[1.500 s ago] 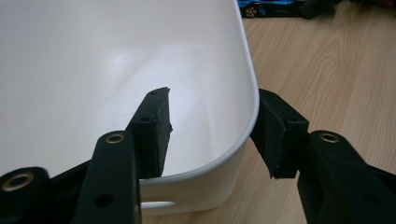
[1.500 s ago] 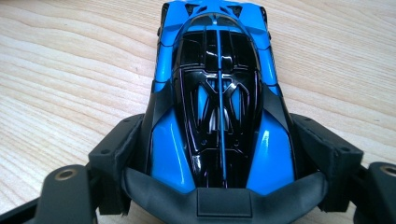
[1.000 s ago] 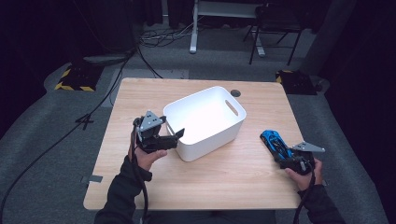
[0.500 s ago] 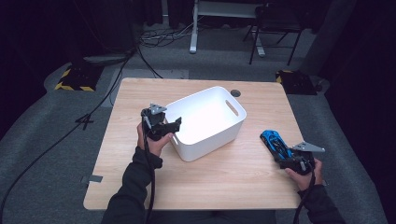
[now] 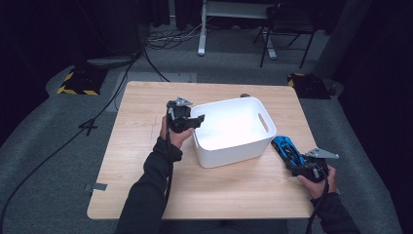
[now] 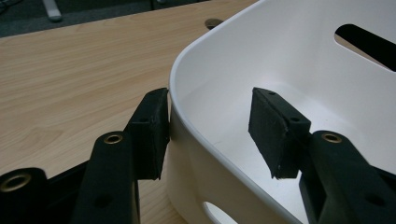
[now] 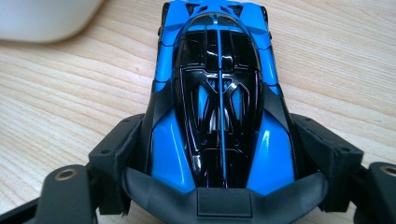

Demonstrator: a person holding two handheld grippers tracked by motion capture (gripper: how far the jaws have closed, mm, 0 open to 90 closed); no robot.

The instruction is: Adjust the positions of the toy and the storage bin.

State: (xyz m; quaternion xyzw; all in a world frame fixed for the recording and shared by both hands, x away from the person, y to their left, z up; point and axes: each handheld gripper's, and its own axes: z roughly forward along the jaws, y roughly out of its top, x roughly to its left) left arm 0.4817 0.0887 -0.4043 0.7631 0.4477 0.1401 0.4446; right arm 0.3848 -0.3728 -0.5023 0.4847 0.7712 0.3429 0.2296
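At nine o'clock of the white bin (image 5: 229, 131) I have the left gripper (image 5: 197, 120) astride its near-left corner. Its jaws have just been closing with the rim between them. In the left gripper view (image 6: 210, 135) the outer pad (image 6: 152, 135) lies against the outside of the wall; the inner pad (image 6: 275, 130) stands clear of it inside the tub, so the grip is not yet made. The bin's interior, as far as I see it, holds nothing; a slot handle (image 5: 263, 122) is cut in its three o'clock wall.

At four o'clock of the bin lies the blue toy car (image 5: 287, 151), just beside the bin, on the wooden table (image 5: 146, 165). My right gripper (image 5: 302, 163) is closed on the car's tail; in the right gripper view (image 7: 219, 186) both pads press the bodywork (image 7: 219, 102), nose pointing away.

The car sits near the table's three o'clock edge. Bare tabletop lies from six to nine o'clock of the bin. A small dark disc (image 5: 245, 95) lies at twelve o'clock, near the far edge.
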